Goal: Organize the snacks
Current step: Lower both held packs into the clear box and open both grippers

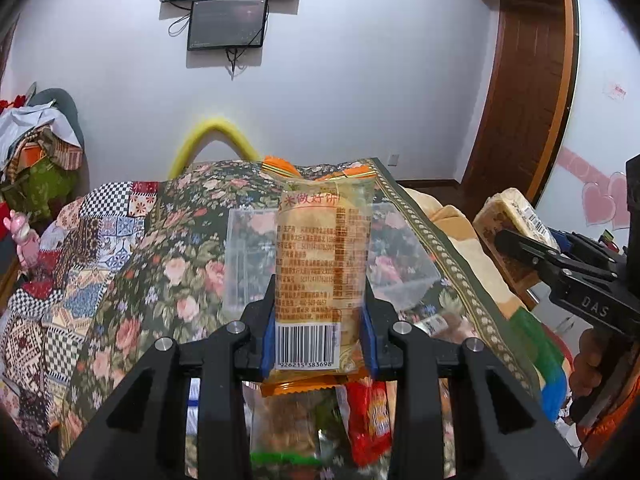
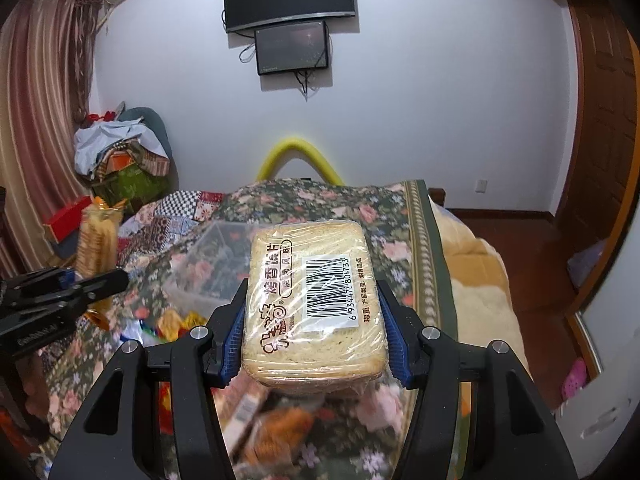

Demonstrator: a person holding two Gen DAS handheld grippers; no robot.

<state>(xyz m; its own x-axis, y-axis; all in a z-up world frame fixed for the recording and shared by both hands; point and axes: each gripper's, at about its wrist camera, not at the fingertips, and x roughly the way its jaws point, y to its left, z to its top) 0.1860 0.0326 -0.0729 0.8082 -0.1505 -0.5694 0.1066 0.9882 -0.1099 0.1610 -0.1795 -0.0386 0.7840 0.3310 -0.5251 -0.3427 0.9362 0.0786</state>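
My left gripper (image 1: 320, 328) is shut on an orange-edged clear cracker packet (image 1: 322, 264) with a barcode, held upright above the floral bedspread (image 1: 168, 272). A clear plastic box (image 1: 244, 256) sits on the bed behind it. My right gripper (image 2: 312, 332) is shut on a wrapped block of toasted bread slices (image 2: 316, 292), held above the bed. The clear box also shows in the right wrist view (image 2: 208, 264). The right gripper with the bread shows at the right of the left wrist view (image 1: 516, 220). The left gripper with the cracker packet shows at the left of the right wrist view (image 2: 96, 240).
Loose snack packets lie on the bed below both grippers, among them a red one (image 1: 368, 420) and yellow ones (image 2: 176, 324). A patchwork quilt (image 1: 80, 240) covers the left of the bed. A cluttered pile (image 2: 120, 152) stands by the wall. Screens (image 2: 292, 46) hang on the wall.
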